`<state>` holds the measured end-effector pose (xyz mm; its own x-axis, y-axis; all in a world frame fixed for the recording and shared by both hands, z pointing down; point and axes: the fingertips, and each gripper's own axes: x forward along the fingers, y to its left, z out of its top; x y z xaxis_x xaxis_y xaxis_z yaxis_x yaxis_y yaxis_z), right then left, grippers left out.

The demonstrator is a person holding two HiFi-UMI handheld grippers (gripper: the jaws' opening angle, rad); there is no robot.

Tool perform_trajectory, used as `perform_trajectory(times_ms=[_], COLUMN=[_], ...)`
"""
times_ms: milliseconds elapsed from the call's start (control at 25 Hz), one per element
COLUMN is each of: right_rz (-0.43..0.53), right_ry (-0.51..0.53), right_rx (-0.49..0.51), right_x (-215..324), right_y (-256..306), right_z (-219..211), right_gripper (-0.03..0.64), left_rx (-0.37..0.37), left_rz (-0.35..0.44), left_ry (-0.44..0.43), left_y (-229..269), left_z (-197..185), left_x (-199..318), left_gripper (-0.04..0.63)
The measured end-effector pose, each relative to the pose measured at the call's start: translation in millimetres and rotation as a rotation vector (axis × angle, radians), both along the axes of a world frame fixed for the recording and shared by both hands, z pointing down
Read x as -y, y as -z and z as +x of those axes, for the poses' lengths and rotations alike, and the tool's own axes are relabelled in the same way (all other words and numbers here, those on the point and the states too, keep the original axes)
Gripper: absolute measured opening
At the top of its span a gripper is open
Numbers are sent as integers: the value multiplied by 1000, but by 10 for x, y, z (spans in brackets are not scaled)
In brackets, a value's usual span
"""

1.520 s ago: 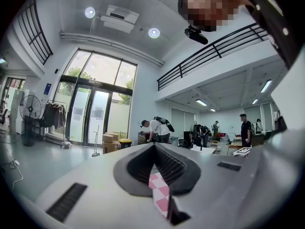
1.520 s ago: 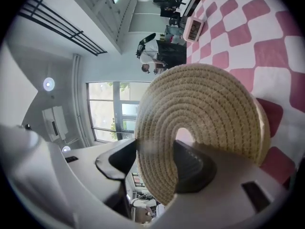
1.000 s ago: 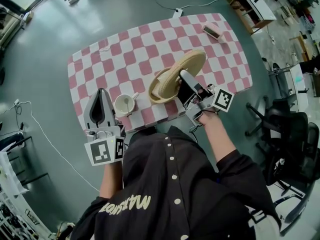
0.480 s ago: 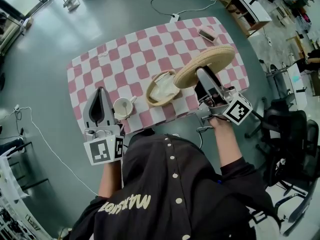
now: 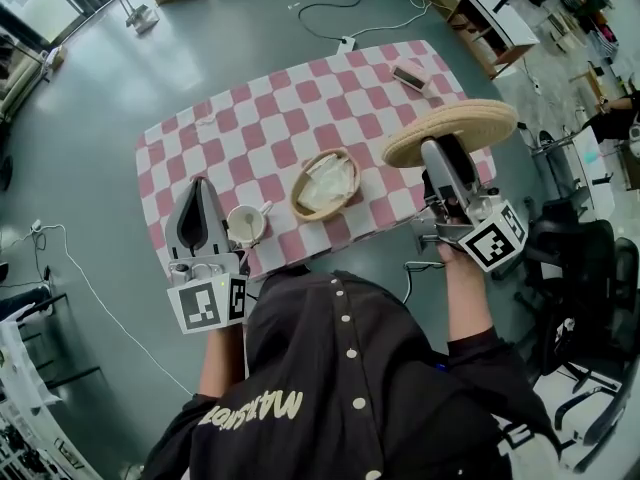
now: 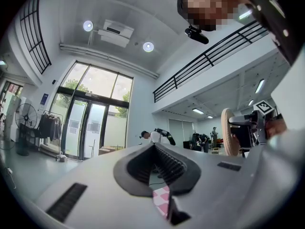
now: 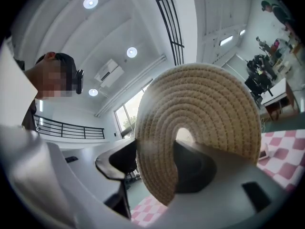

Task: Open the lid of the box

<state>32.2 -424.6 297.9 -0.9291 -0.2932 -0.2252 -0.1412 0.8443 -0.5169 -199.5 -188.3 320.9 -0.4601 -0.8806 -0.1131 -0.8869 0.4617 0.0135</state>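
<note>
The woven box [image 5: 325, 183] stands uncovered on the checked table [image 5: 250, 128], with white material inside it. Its round woven lid [image 5: 452, 131] is in the air over the table's right front corner, well apart from the box. My right gripper [image 5: 441, 152] is shut on the lid's edge. In the right gripper view the lid [image 7: 205, 123] stands on edge between the jaws of the right gripper [image 7: 157, 161]. My left gripper [image 5: 203, 220] rests at the table's front left, jaws together and nothing in them. The left gripper view shows that gripper [image 6: 157, 175] and the lid [image 6: 227, 131] far right.
A white cup [image 5: 245, 225] stands just right of the left gripper. A small pink and white block [image 5: 409, 76] lies at the table's far right. Office chairs [image 5: 570, 258] stand to the right, and a cable [image 5: 340, 28] runs over the floor behind the table.
The right gripper has lifted the lid off the box and carried it up and to the right, past the table's corner. The left gripper has stayed in place.
</note>
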Motion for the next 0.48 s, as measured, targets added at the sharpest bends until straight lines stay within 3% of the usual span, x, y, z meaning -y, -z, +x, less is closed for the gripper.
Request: perform_trajectory(times_ms=[320,480], right_rz=[194,230], right_ry=[-185,-250], right_rx=[-107,-120], right_x=[87,129], right_y=[130,163], right_z=[266,394], right_gripper=[250,250], left_rx=[17,24], left_rz=[12,16], left_ry=[3,13], left_y=[103,146], left_z=[-47,-85], left_x=[21,-6], left_gripper=[11,11])
